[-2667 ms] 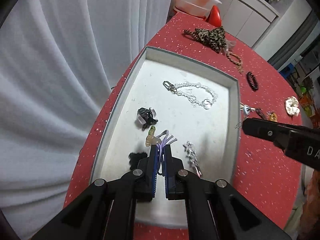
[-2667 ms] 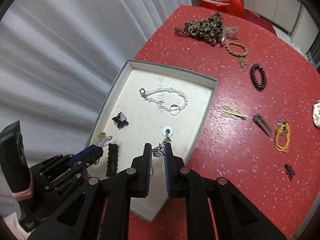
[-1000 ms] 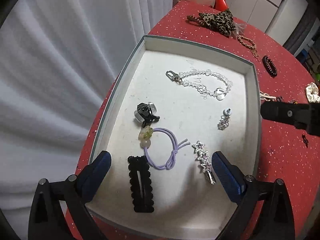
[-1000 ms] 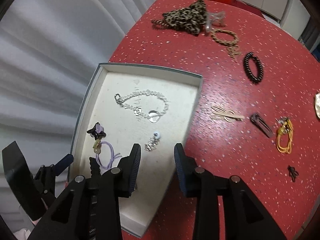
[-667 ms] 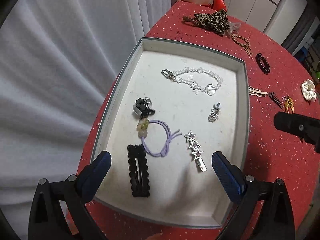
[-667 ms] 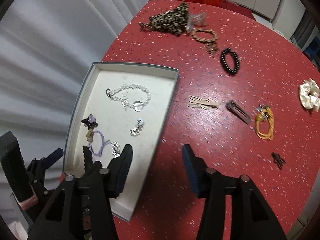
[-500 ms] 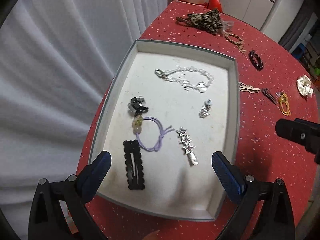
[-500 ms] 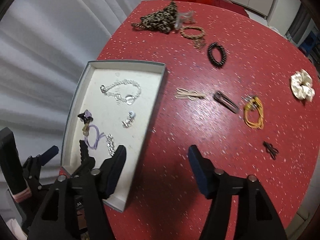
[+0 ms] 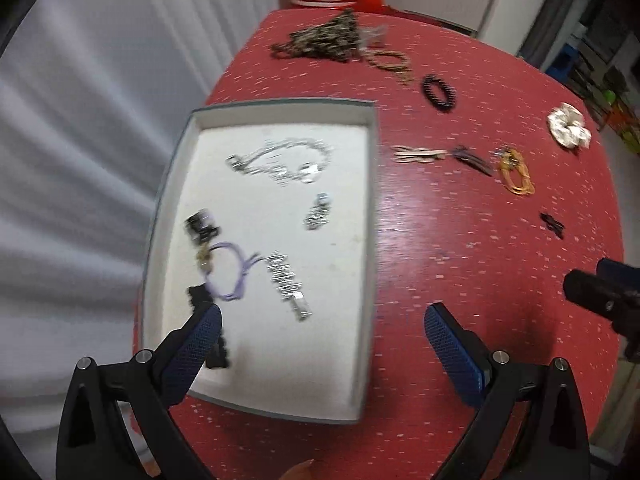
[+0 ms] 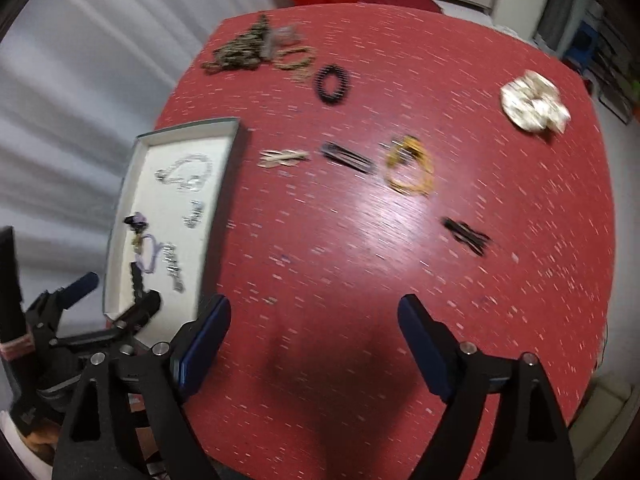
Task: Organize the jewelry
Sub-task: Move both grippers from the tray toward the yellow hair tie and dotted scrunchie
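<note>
A shallow white tray (image 9: 370, 240) (image 10: 230, 152) lies on the red table. In it are a silver chain bracelet (image 9: 280, 160), a small silver charm (image 9: 318, 212), a black clip (image 9: 202, 226), a purple hair tie (image 9: 228, 276), a silver hair clip (image 9: 288, 284) and a black scalloped clip (image 9: 198, 294). My left gripper (image 9: 320, 344) is wide open and empty above the tray's near right edge. My right gripper (image 10: 316, 344) is wide open and empty over bare table, right of the tray.
Loose on the table are a beige clip (image 10: 282, 157), a dark clip (image 10: 346, 157), a yellow hair tie (image 10: 410, 166), a small black clip (image 10: 466, 236), a white scrunchie (image 10: 534, 102), a black beaded band (image 10: 332, 82), a brown bracelet (image 10: 294, 60) and a leopard scrunchie (image 10: 240, 50).
Both grippers let go of their items into the tray, opened wide, and have pulled back and swung right. The purple hair tie and the small charm now lie in the tray.
</note>
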Tool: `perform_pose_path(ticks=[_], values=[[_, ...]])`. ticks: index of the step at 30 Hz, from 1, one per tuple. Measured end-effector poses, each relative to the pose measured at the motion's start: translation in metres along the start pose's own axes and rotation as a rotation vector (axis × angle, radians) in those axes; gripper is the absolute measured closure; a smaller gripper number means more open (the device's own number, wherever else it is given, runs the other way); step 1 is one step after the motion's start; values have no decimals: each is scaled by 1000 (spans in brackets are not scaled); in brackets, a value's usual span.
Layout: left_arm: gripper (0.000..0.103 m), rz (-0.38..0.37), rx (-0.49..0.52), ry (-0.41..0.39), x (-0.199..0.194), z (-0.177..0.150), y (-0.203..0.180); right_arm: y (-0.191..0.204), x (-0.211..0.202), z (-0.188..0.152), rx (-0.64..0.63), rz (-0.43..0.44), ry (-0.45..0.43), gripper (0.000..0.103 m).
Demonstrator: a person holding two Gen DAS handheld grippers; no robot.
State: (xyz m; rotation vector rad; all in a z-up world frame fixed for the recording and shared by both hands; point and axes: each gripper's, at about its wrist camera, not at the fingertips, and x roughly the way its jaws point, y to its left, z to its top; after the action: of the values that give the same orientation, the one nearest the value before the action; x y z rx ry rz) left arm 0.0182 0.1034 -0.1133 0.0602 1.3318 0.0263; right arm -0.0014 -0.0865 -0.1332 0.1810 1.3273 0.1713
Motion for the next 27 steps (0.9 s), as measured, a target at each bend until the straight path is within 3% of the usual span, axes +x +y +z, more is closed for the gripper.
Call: perform_pose_path(ticks=[9, 18, 27], values=[[1, -57, 99, -16, -7, 9, -54, -71, 1, -27, 128, -32, 18, 14], [1, -119, 116, 26, 7, 20, -87, -105, 5, -23, 151, -59, 26, 13], [1, -128, 121, 2, 20, 47, -114, -135, 13, -15, 172, -85, 51, 13]])
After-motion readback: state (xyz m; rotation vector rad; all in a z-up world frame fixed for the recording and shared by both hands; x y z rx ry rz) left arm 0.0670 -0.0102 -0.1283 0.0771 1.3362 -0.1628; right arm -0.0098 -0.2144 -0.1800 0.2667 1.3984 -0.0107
